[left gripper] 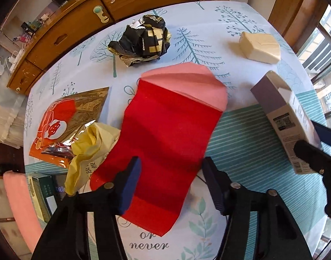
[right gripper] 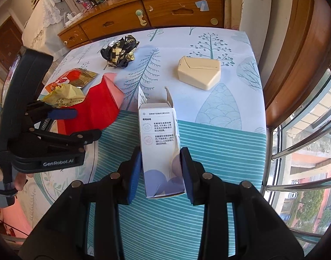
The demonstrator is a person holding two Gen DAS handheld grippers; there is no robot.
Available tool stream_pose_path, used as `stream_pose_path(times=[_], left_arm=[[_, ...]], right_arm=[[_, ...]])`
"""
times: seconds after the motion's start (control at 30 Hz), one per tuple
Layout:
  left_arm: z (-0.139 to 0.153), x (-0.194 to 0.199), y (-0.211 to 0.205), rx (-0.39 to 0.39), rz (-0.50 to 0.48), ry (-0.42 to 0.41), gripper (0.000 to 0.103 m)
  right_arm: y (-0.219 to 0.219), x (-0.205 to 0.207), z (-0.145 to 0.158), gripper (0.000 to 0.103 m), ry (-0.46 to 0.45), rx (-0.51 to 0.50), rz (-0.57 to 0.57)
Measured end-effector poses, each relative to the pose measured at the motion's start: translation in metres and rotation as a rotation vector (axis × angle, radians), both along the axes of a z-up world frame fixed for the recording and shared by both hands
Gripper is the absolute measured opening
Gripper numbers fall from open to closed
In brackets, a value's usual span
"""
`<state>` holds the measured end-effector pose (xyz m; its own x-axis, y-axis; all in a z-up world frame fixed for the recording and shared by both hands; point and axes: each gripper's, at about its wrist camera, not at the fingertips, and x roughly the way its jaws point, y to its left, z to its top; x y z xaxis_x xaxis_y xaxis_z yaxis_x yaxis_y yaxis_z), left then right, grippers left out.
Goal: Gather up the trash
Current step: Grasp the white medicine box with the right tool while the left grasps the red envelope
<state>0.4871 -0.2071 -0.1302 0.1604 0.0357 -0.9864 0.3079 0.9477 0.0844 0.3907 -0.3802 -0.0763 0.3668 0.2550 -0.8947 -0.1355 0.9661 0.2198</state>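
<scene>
My left gripper (left gripper: 172, 184) is open, its fingers on either side of a red envelope (left gripper: 165, 134) with a pink flap, which lies between the jaws; whether it rests on the table or is lifted I cannot tell. The envelope also shows in the right wrist view (right gripper: 96, 106). My right gripper (right gripper: 161, 173) is shut on a small white and purple carton (right gripper: 160, 149) with its top flaps open, held above the table; it also shows in the left wrist view (left gripper: 289, 119). The left gripper (right gripper: 63, 125) shows at the left of the right wrist view.
On the tree-print tablecloth (left gripper: 208, 32) lie a crumpled black-and-gold wrapper (left gripper: 143, 41), an orange and gold foil bag (left gripper: 67, 121), a crumpled yellow wrapper (left gripper: 89, 151) and a cream plastic box (left gripper: 260, 47). A wooden cabinet (left gripper: 78, 26) stands behind. A window railing (right gripper: 299, 151) is at right.
</scene>
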Motion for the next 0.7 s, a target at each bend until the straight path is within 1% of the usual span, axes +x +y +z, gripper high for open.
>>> stream_pose_path(times=[0.03,0.07,0.1,0.17,0.23,0.37,0.4,0.43,0.47,0.5,0.53,0.57,0.63,0.7], left_arm=[[-0.001,0.002,0.000,-0.013,0.006,0.005,0.049],[-0.001,0.003,0.001,-0.035,0.011,0.012,0.039],[-0.001,0.003,0.000,-0.054,0.011,0.018,0.035],[-0.001,0.003,-0.003,-0.060,0.009,0.023,0.025],[-0.001,0.000,-0.006,-0.061,0.000,0.020,0.023],[0.002,-0.002,-0.007,-0.063,-0.009,0.028,0.023],[0.004,-0.002,-0.007,-0.056,-0.019,0.022,0.024],[0.006,-0.001,-0.007,-0.056,-0.032,0.027,0.027],[0.009,-0.001,-0.007,-0.052,-0.038,0.021,0.038],[0.012,0.001,-0.005,-0.053,-0.038,0.013,0.043],[0.014,0.004,-0.001,-0.061,-0.036,0.010,0.051],[0.017,0.007,0.003,-0.079,-0.030,0.011,0.054],[0.020,0.015,0.011,-0.120,-0.009,0.023,0.055],[0.022,0.024,0.022,-0.171,0.012,0.053,0.058]], right_arm=[[0.000,-0.001,0.000,0.032,-0.001,0.002,0.000],[0.000,-0.002,0.000,0.032,-0.002,0.004,0.000],[0.001,-0.003,0.000,0.032,-0.005,0.005,-0.001],[0.001,-0.003,0.000,0.032,-0.008,0.005,-0.002],[0.001,-0.004,0.000,0.032,-0.007,0.012,-0.007],[0.001,-0.004,0.000,0.032,-0.007,0.022,-0.010],[0.001,-0.005,0.000,0.032,-0.007,0.025,-0.010],[0.001,-0.004,-0.001,0.032,-0.006,0.028,-0.010],[0.002,-0.005,-0.001,0.032,-0.005,0.032,-0.010],[0.002,-0.005,-0.001,0.032,-0.005,0.035,-0.010],[0.002,-0.005,-0.001,0.032,-0.005,0.037,-0.010],[0.003,-0.005,-0.001,0.032,-0.004,0.041,-0.011],[0.004,-0.005,-0.002,0.032,-0.003,0.051,-0.013],[0.004,-0.005,-0.002,0.032,-0.005,0.052,-0.016]])
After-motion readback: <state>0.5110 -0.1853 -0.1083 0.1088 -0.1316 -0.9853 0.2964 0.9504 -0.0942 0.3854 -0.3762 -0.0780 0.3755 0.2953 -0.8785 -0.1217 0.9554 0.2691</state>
